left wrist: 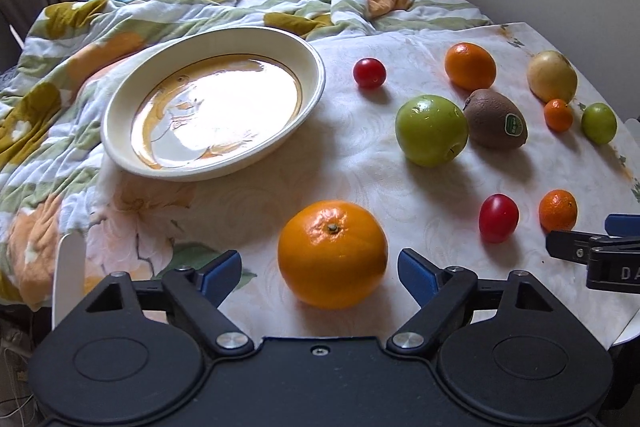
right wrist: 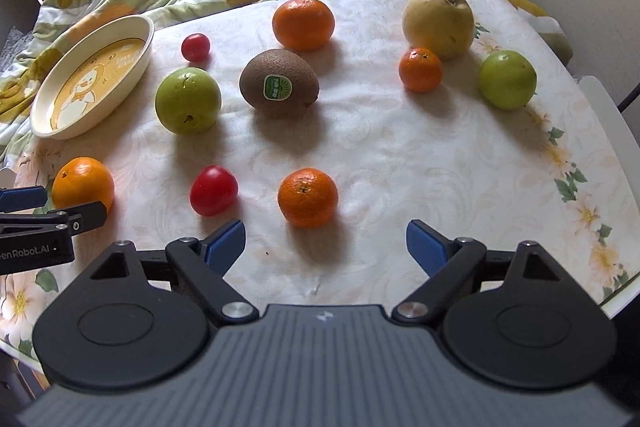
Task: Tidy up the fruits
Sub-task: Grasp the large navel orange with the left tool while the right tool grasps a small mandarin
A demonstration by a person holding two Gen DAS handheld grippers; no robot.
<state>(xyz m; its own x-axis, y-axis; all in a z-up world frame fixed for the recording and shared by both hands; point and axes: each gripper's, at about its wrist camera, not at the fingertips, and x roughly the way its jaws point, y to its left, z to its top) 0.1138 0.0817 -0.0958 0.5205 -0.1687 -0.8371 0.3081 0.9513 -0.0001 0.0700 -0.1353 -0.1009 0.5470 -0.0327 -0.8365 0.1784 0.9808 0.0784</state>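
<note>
The large orange (left wrist: 333, 253) lies on the bench (left wrist: 360, 155), stem end up, directly between the spread fingers of the left gripper (left wrist: 320, 273), which is open and holds nothing. The empty plate (left wrist: 120, 131) sits beyond it to the left, partly resting on the quilt (left wrist: 48, 75).

Recommended step: advance the left gripper until the blue pads flank the widest part of the orange, then close evenly. Contact is not confirmed; the pads appear just clear of the peel. Lift vertically before moving toward the plate, since the plate looks tilted.

The right gripper (right wrist: 326, 245) is also open and empty, facing the small mandarin (right wrist: 307, 197), with a red tomato (right wrist: 213, 190) just beside it. Green apple (left wrist: 431, 131) and kiwi (left wrist: 495, 119) stand farther back, touching or nearly so.
</note>
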